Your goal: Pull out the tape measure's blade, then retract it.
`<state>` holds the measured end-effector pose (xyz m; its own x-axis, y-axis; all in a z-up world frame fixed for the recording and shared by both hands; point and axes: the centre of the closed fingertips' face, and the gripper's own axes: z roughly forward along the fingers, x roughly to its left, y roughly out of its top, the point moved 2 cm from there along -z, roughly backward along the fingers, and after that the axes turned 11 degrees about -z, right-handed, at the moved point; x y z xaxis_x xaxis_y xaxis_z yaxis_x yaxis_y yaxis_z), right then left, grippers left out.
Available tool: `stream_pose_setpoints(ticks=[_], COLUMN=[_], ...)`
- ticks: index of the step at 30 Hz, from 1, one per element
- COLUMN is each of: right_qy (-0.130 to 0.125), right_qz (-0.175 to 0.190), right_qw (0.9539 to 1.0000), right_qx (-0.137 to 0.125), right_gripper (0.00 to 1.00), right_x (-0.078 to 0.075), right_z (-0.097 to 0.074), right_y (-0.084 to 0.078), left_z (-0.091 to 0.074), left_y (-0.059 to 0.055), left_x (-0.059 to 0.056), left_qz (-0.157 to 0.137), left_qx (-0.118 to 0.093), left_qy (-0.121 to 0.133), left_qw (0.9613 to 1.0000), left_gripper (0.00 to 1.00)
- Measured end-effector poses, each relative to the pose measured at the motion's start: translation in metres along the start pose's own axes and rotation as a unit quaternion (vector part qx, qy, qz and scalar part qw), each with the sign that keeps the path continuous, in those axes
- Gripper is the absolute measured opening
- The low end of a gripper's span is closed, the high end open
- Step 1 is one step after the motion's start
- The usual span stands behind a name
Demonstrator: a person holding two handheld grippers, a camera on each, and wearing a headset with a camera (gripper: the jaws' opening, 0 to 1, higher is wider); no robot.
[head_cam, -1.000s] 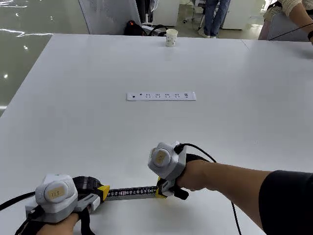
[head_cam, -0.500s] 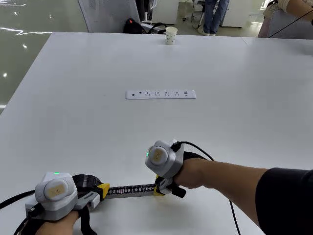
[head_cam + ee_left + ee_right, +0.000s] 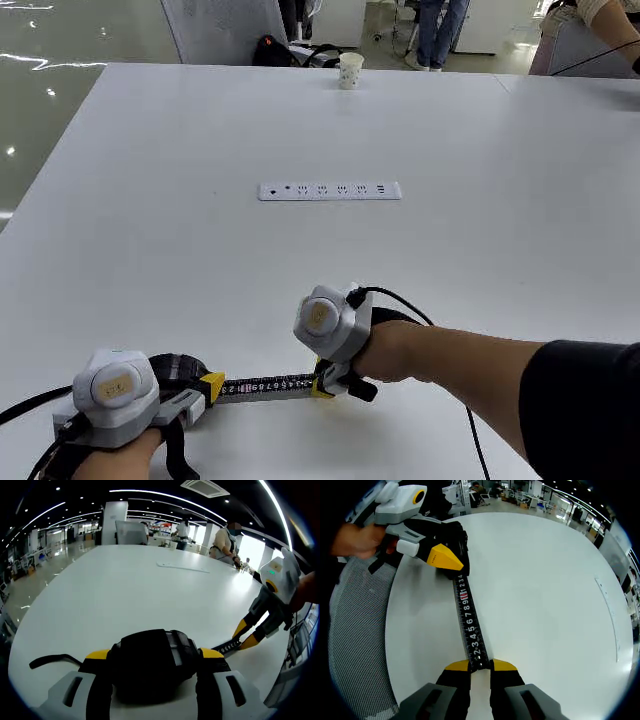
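Note:
A black tape measure case [image 3: 176, 371] sits near the table's front left edge, and my left gripper [image 3: 195, 386] is shut on it; in the left gripper view the case [image 3: 150, 660] sits between the yellow jaws. A short length of numbered blade [image 3: 469, 622] runs flat over the table from the case to my right gripper [image 3: 480, 666], which is shut on the blade's end. The blade [image 3: 268, 385] spans the gap between the two grippers, with the right gripper [image 3: 322, 386] at its right end. Roughly two dozen centimetre marks show.
A white power strip [image 3: 330, 191] lies mid-table. A paper cup [image 3: 350, 72] stands near the far edge of the white table [image 3: 480, 200]. The right gripper's black cable [image 3: 400, 300] trails over the forearm. People stand beyond the far edge.
My right gripper has shifted slightly left toward the case, so a little less blade shows. The left gripper and case stay put.

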<state>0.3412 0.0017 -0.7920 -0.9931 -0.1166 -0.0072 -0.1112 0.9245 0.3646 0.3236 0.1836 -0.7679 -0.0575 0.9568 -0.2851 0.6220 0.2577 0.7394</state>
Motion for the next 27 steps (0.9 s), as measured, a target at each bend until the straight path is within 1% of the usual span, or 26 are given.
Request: stream_pose_setpoints(ticks=[27], right_qy=[-0.001], right_qz=[0.008], right_qw=[1.0000], right_qx=[0.000], right_gripper=[0.11], right_x=[0.0004], right_z=[0.0027], right_y=[0.0089], left_z=[-0.0001], left_y=[0.0000], left_x=[0.0002], left_qz=[-0.001], left_qx=[0.002], left_qy=[-0.001], left_qw=[1.0000], left_gripper=[0.63])
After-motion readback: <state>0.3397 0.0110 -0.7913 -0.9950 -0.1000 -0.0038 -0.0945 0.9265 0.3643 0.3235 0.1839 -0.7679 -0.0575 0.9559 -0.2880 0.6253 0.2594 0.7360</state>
